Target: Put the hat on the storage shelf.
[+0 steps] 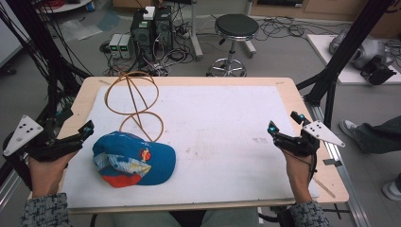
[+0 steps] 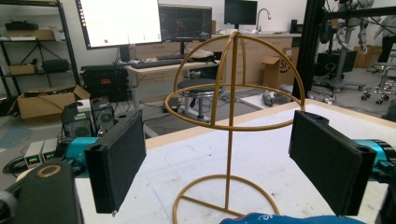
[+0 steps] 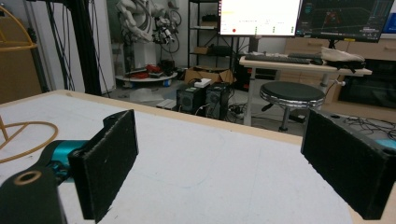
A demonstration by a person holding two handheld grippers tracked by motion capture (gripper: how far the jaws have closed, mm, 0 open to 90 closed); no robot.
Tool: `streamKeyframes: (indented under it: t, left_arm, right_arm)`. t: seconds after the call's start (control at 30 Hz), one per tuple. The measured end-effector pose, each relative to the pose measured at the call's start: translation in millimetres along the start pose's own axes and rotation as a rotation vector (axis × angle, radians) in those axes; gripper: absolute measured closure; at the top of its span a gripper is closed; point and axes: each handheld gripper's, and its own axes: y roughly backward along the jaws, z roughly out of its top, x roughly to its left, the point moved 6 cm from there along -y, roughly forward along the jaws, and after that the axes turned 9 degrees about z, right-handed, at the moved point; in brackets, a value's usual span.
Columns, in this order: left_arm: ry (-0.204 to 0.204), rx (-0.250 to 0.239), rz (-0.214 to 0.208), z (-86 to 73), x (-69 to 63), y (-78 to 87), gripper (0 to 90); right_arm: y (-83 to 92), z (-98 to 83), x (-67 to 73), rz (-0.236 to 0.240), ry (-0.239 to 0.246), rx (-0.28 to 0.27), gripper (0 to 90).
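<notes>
Your left gripper (image 1: 71,137) sat at the left edge of the table, just beside the blue baseball cap with the orange-red brim and printed panels (image 1: 132,160), not touching it. Its jaws were spread wide with nothing between them. In the left gripper view those two black jaws framed the gold wire hat stand with a globe-shaped top and ring base (image 2: 232,123), which stood upright beyond them, and the cap's blue crown (image 2: 289,218) peeked in at the bottom edge, right in front of the stand's ring base.

The cap lay crown up on the white sheet that covers the wooden table (image 1: 227,123), at the near left, its rim just short of the stand's base ring; from above the stand (image 1: 135,101) rose behind it toward the far left corner.

Your right gripper (image 1: 283,135) hovered near the right edge of the table, well apart from both the cap and the stand. Its jaws were also held wide apart and empty, and the right gripper view looked across bare white sheet, with part of the stand's ring base (image 3: 23,140) at the far left.
</notes>
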Motion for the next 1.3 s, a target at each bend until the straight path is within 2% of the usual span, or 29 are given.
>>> streamKeyframes:
  t: [0.47, 0.63, 0.8, 0.93, 0.97, 1.0, 1.13, 1.3]
  left_arm:
    - [-0.006, 0.005, -0.029, -1.9, -1.9, 1.7, 21.1]
    - [-0.008, 0.0, -0.098, -6.2, -6.3, 0.6, 23.2]
    - [-0.069, 0.037, -0.199, -17.0, -16.2, -2.6, 26.3]
    - [-0.082, 0.061, -0.254, -25.4, -19.0, -4.0, 27.8]
    - [-0.082, 0.061, -0.254, -25.4, -19.0, -4.0, 28.3]
    - [-0.083, 0.071, -0.283, -30.5, -19.8, -4.3, 28.7]
    - [-0.094, 0.114, -0.299, -44.6, -17.2, -6.8, 29.9]
    - [-0.073, 0.144, -0.297, -59.4, -12.3, -10.2, 30.6]
  right_arm:
    - [0.4, 2.9, 4.1, 0.009, 0.008, -0.005, 10.1]
    - [0.1, 6.5, 7.3, 0.018, 0.021, -0.008, 10.1]
    - [-0.5, 5.7, 6.2, 0.019, 0.019, -0.005, 10.2]
    - [-0.3, 5.6, 5.8, 0.018, 0.015, -0.003, 10.1]
    - [-0.3, 5.6, 5.6, 0.018, 0.015, -0.004, 10.1]
    - [-0.3, 5.6, 5.7, 0.021, 0.013, -0.004, 10.1]
    - [-0.7, 5.5, 5.8, 0.023, 0.01, -0.005, 10.1]
    - [-0.5, 5.7, 5.7, 0.024, 0.012, -0.005, 10.1]
